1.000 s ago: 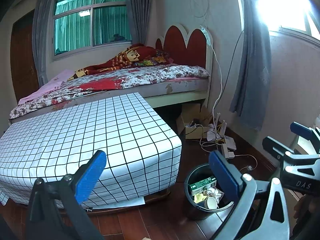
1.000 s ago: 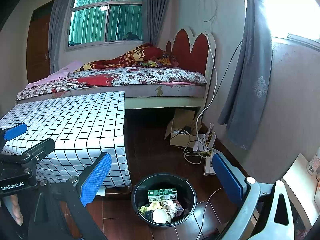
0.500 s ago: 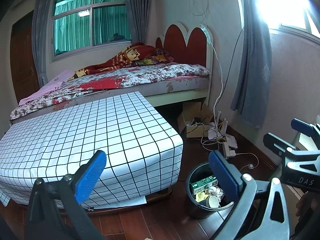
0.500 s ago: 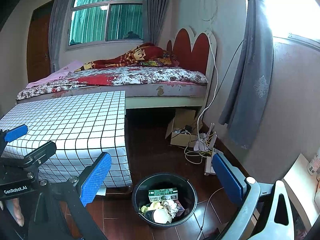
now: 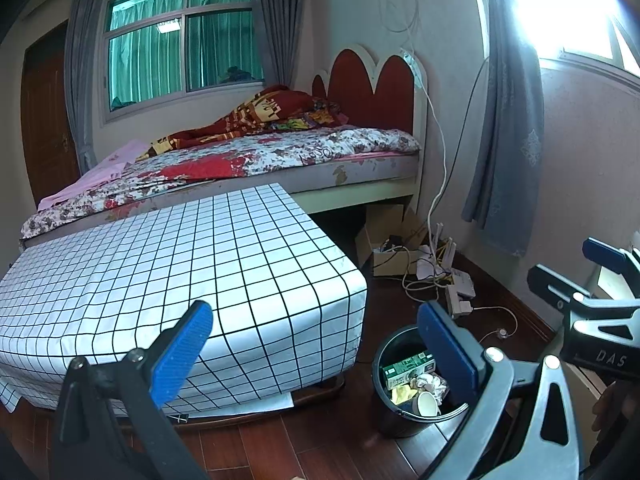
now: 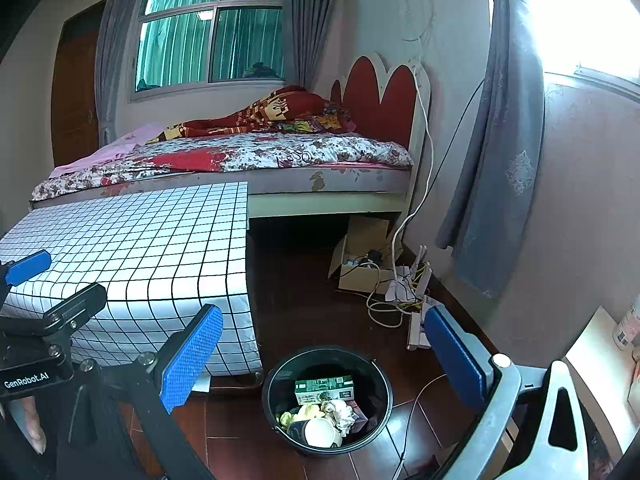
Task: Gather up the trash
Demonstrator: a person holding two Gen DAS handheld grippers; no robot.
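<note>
A: Left to right. Left gripper [image 5: 316, 334], jaws spread wide, nothing between the blue pads. It hangs over the near corner of the checked cloth table [image 5: 168, 268], a shade higher and further back than a second ago.

B: Anything on that table?

A: Bare cloth as far as I can see. No litter on its top or along its near edge.

B: And the bin?

A: Black trash bin [image 6: 327, 400] on the wood floor, just off the table's right corner. Inside it: a green carton [image 6: 324, 389], crumpled paper [image 6: 338, 410], a paper cup [image 6: 319, 432] on its side, some yellow scraps. Contents look the same across the last second.

B: Right gripper?

A: Right gripper [image 6: 322, 352], also released and empty, poised above the bin. View has barely drifted, a slight lift.

B: So what does it mean?

A: My reading: both tools pulled back empty-handed, trash sits in the bin, collection looks finished or close. The cables and cardboard box [image 6: 362, 260] by the bed's foot don't read as litter.
</note>
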